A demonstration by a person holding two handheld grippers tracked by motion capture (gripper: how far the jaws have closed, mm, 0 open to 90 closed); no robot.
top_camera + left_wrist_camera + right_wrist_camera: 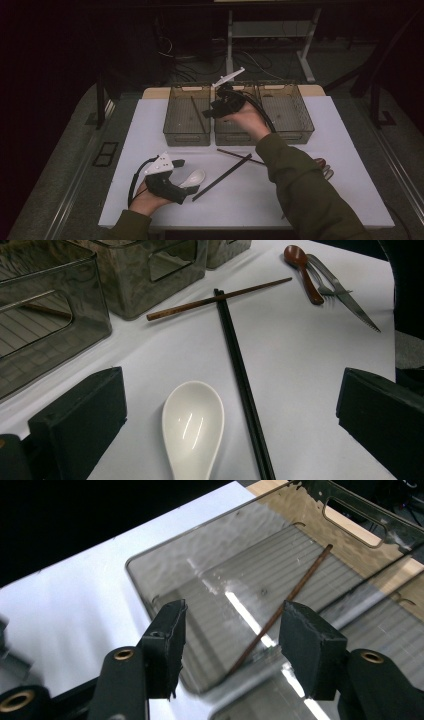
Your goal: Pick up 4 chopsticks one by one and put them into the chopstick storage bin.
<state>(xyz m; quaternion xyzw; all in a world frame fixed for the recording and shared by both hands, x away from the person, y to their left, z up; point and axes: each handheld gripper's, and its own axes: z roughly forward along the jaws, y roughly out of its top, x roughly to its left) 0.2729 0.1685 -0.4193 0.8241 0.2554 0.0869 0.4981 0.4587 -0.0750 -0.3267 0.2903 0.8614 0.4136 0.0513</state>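
The right gripper [207,111] hangs over the left-hand bin [187,115] of three smoky plastic bins at the far side of the table [310,195], its jaws apart with nothing between them. Below it a brown chopstick [280,610] lies slanted on the ribbed floor of that bin. The left gripper [187,186] rests low near the front edge, jaws spread wide and empty, a white spoon [192,425] between them on the table. Just beside the spoon lies a black chopstick pair [242,385], crossed at its far end by another brown chopstick [220,299]. Farther off sit what look like a dark red spoon [300,270], a fork and a knife.
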